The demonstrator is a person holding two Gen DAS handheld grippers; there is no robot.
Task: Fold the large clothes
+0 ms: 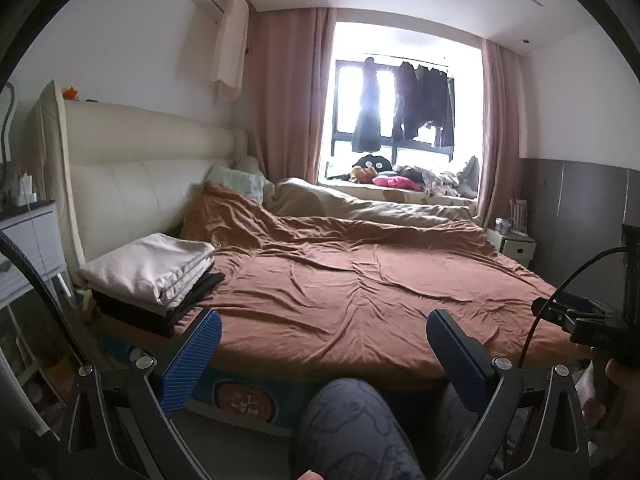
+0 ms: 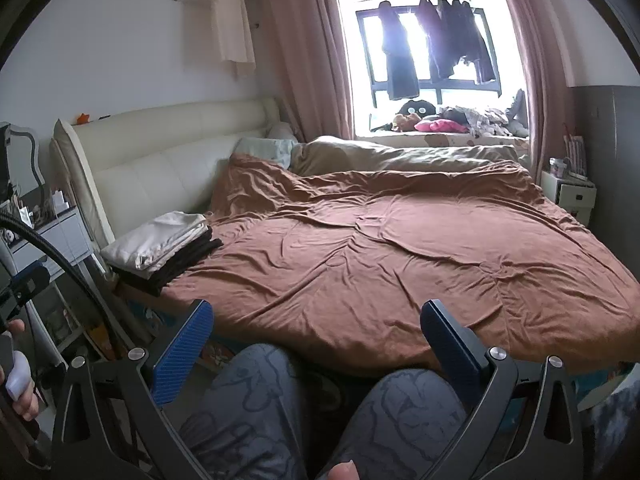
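Observation:
A stack of folded clothes, cream pieces point(image 1: 150, 266) on top of black ones point(image 1: 160, 312), sits at the near left corner of the bed; it also shows in the right wrist view point(image 2: 160, 242). A brown sheet point(image 1: 360, 292) point(image 2: 380, 256) covers the bed, wrinkled and bare. My left gripper point(image 1: 324, 334) is open and empty, held off the bed's near edge above the person's knee. My right gripper point(image 2: 318, 326) is open and empty, also short of the bed edge above both knees.
A cream headboard point(image 1: 152, 168) runs along the left. A white nightstand point(image 1: 28, 248) stands at near left, a small cabinet point(image 2: 572, 192) at far right. A beige duvet point(image 2: 400, 156) lies at the far side. Clothes hang in the window point(image 2: 436, 40); more pile on the sill.

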